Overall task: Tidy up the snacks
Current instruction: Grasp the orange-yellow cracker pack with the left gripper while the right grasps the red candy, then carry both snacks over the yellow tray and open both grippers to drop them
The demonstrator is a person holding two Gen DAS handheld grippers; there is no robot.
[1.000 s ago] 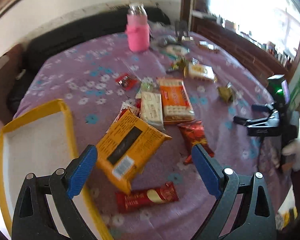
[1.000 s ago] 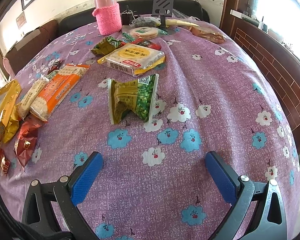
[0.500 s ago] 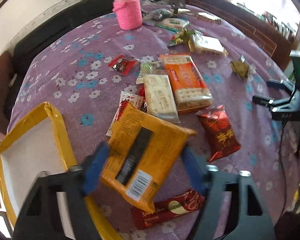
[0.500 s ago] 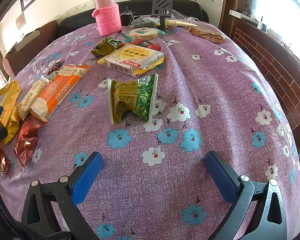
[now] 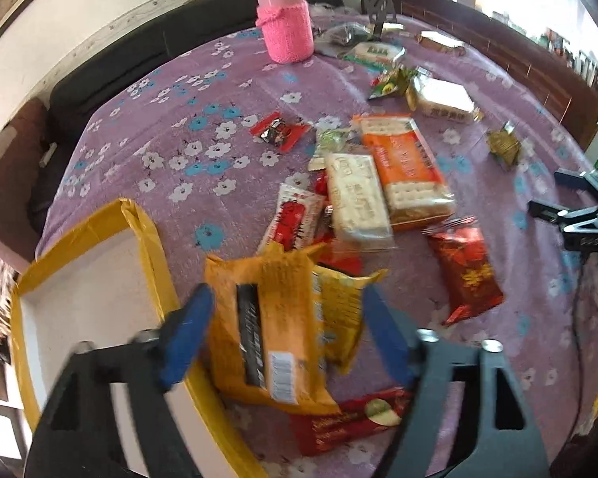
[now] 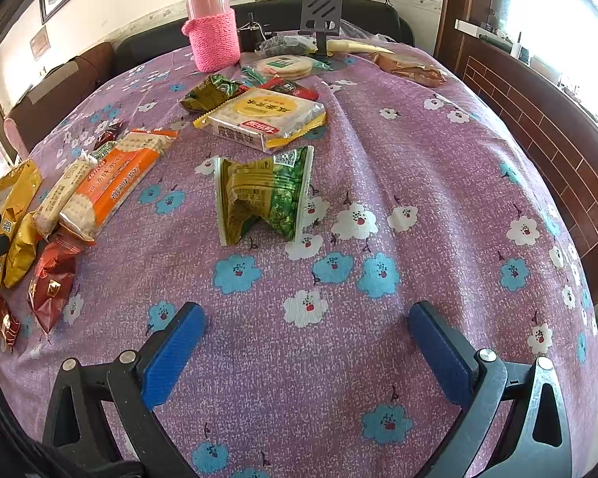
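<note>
The yellow snack bag (image 5: pixel 275 330) is motion-blurred, its lower edge hiding part of a red bar wrapper (image 5: pixel 351 422) at 5 o'clock. The left gripper (image 5: pixel 287 334) fingers clamp the bag's sides, just right of the yellow-rimmed box (image 5: pixel 147 239), whose visible white interior looks bare. The right gripper (image 6: pixel 307 350) fingers stand wide apart over the worktop (image 6: pixel 438 167), holding nothing.

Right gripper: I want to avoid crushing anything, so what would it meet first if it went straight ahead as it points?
Probably the green snack packet; only bare tablecloth lies before it between the open right gripper fingers, though depth is uncertain.
</note>
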